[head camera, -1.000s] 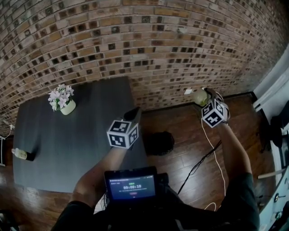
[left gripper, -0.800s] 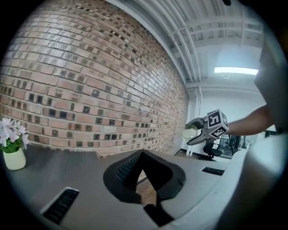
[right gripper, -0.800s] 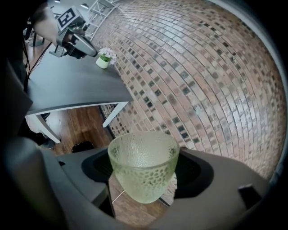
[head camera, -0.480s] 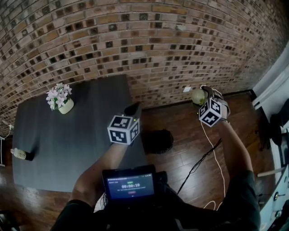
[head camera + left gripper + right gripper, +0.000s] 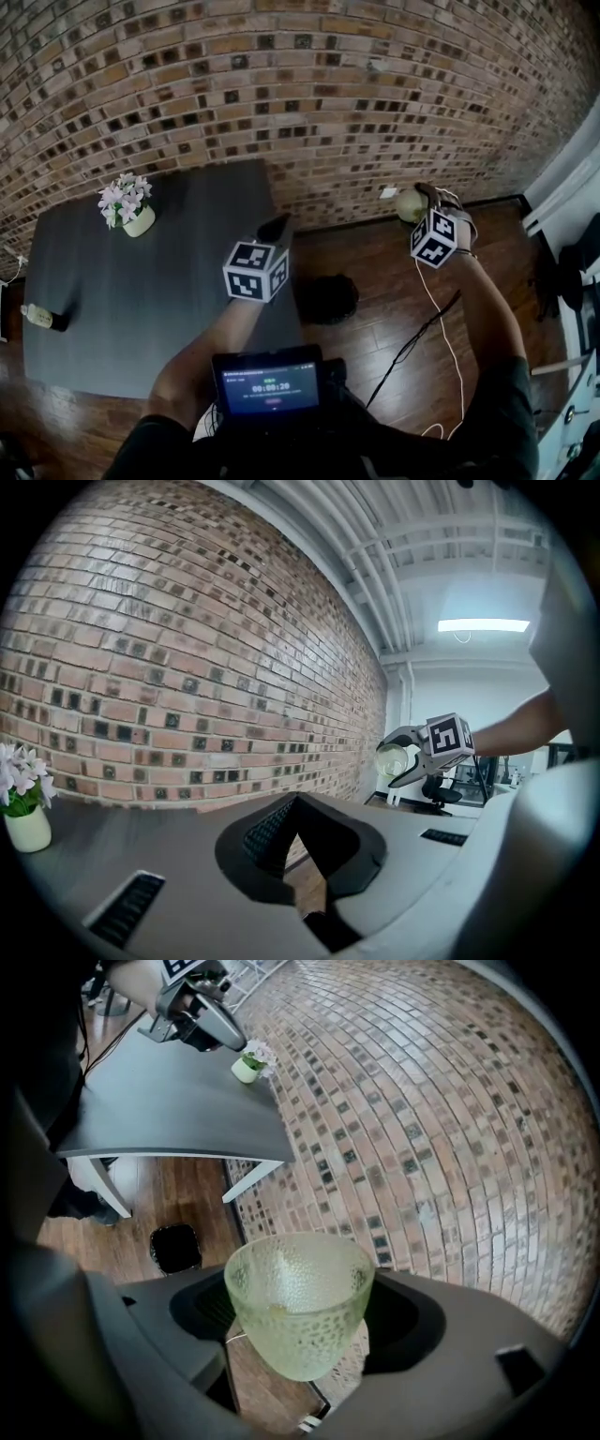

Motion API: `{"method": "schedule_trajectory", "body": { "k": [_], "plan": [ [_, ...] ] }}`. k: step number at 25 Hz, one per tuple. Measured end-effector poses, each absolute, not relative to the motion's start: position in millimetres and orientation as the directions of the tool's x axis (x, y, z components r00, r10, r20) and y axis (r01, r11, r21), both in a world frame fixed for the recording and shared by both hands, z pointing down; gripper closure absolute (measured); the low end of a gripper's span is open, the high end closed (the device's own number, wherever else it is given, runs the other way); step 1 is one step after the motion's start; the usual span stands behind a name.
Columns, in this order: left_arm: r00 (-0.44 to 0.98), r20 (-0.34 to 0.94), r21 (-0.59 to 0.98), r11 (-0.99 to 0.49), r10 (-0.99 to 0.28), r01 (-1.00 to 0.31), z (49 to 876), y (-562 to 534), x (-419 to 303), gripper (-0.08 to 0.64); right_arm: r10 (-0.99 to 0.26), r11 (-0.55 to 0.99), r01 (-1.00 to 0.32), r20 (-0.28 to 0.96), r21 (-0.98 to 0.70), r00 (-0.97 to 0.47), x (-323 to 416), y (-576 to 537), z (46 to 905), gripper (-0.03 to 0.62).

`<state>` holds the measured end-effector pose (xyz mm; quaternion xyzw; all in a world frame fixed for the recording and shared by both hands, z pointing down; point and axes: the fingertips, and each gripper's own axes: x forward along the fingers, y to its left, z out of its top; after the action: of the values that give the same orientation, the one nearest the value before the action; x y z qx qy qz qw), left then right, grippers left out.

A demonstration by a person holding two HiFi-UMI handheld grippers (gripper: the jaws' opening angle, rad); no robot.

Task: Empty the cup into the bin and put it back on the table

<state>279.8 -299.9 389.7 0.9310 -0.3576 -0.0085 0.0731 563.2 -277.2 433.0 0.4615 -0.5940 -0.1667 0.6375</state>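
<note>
**Cup held over the floor, right of the bin**

The right gripper (image 5: 423,200) has its jaws set wide around the cup (image 5: 300,1299), one pad pressed on each side of it. The cup is pale green, dimpled glass. In the right gripper view its open mouth faces the camera. A small yellowish speck sits low inside it, but what it is cannot be told. In the head view the cup is at the far right, above the floor (image 5: 394,281), close to the wall (image 5: 281,84) and well right of the bin (image 5: 326,298).

The bin is black and stands on the floor just beside the table's right edge, between the two arms.

The left gripper (image 5: 274,229) is over the right edge of the table (image 5: 169,291). Its jaws are closed together, with nothing between them.

The table is dark grey and fills the left of the scene. Flowers (image 5: 125,200) in a pale pot stand at its far left corner. A small bottle-like thing (image 5: 45,319) lies at its left edge. A cable (image 5: 436,323) trails across the floor under the right arm.
</note>
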Motion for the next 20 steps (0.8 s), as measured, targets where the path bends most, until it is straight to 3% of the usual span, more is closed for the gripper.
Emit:
{"method": "schedule_trajectory", "body": {
  "k": [20],
  "plan": [
    [0.727,0.041,0.148,-0.715,-0.686,-0.683,393.8,-297.4,271.1,0.557,-0.733,0.594,-0.167,0.615,0.787,0.291,551.6,-279.8,422.6,0.201]
  ]
}}
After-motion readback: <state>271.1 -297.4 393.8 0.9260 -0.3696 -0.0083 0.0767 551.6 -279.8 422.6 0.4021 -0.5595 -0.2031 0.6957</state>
